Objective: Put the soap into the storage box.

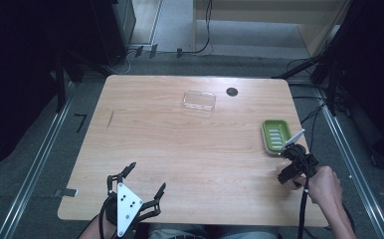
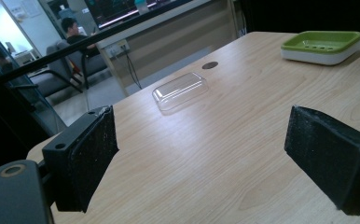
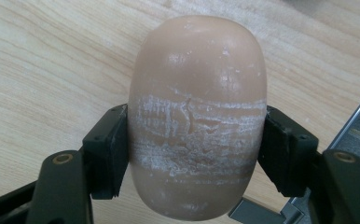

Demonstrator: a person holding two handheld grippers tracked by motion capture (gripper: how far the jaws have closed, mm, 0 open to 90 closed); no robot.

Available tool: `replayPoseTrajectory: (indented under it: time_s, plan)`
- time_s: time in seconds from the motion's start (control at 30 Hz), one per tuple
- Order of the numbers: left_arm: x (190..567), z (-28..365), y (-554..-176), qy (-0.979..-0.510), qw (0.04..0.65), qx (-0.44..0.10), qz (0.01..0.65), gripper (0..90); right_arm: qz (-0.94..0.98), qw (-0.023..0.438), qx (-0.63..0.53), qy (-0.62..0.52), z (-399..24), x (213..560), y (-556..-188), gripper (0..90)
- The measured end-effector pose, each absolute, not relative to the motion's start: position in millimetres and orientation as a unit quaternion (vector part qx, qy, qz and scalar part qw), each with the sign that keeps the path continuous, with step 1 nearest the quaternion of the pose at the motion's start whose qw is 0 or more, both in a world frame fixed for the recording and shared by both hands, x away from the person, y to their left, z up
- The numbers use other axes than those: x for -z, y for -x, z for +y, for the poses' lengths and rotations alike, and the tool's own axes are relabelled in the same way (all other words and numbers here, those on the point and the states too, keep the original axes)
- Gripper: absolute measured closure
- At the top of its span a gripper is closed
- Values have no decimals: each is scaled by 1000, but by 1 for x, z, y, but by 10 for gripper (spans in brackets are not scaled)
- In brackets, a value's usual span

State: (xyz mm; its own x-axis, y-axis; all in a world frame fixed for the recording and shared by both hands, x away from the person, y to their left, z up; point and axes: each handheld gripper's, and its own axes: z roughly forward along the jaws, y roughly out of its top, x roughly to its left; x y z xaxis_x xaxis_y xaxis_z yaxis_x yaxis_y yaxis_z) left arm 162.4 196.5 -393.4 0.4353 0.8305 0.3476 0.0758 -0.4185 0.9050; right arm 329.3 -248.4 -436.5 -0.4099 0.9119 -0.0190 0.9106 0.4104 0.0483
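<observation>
At the near left corner of the wooden desk (image 1: 190, 144) the left hand-held gripper (image 1: 141, 183) hovered with its jaws spread wide and nothing between them, its grey three-cornered plate facing up. Farther back, near the middle of the far side, a clear plastic lid (image 1: 199, 100) lay flat on the desk, its long side running roughly across the desk, and just to its right sat a small dark round spot (image 1: 232, 91) in the desktop. Toward the right edge stood a green soap dish (image 1: 276, 135) on a white base, its long axis running front to back, with pale ridges or slots inside. Just in front of it, the right hand-held gripper (image 3: 194, 144) was closed on a bar of soap (image 3: 197, 116), a pad pressing each long side, while the person's right hand (image 1: 323, 185) held the tool near the desk's right edge. The soap's long axis pointed straight out along the jaws, away from the hand. It was a smooth, rounded, pinkish-beige oval, its lower half scuffed with whitish streaks and a small crack. Whether it touched the desk beneath, I could not tell.
</observation>
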Motion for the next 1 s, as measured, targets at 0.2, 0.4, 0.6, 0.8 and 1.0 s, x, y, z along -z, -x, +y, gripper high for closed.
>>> replayPoseTrajectory:
  time_s: [0.2, 0.4, 0.6, 0.8, 1.0]
  plan:
    - [394, 196, -162, -724, 440, -430, 312, 99, 840, 27, -21, -542, -246, 429, -334, 334]
    - [394, 196, -163, -724, 441, -429, 313, 100, 842, 28, -22, -539, -244, 427, -337, 334]
    - [394, 197, -163, -723, 441, -429, 314, 99, 841, 32, -26, -540, -244, 419, -344, 334]
    - [394, 197, -163, -724, 440, -428, 314, 99, 842, 31, -25, -537, -242, 418, -349, 334]
    - [393, 197, -163, -724, 441, -428, 313, 100, 845, 32, -19, -534, -241, 418, -354, 334]
